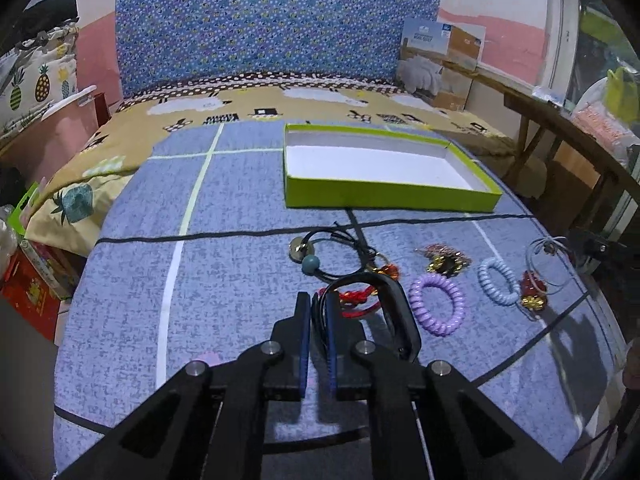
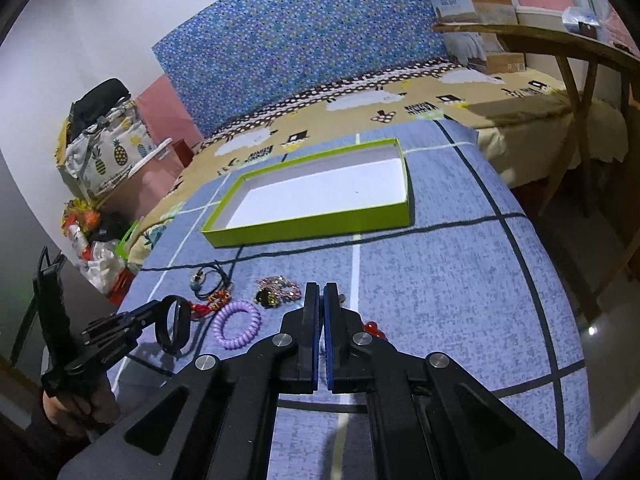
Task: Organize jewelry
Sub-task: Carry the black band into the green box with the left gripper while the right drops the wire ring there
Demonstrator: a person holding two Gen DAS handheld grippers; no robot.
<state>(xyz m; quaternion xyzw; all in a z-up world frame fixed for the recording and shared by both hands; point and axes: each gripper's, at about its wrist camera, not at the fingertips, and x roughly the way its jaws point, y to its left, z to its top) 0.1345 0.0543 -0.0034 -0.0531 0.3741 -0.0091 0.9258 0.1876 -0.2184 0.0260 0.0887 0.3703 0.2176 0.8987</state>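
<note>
Blue mat (image 1: 240,280) on a bed: the left gripper (image 1: 318,300) is clenched on a black band (image 1: 396,312); the right gripper (image 2: 321,292) looks closed, perhaps on nothing. Carry the band level over the green box (image 1: 384,196), clearing its rim.

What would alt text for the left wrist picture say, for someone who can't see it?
A hand-held gripper is shut on a black band above a blue-grey cloth. Beyond it lie a purple coil hair tie, a pale blue coil hair tie, a red cord bracelet and gold trinkets. Farther back sits an open green box, white inside, holding nothing.
</note>
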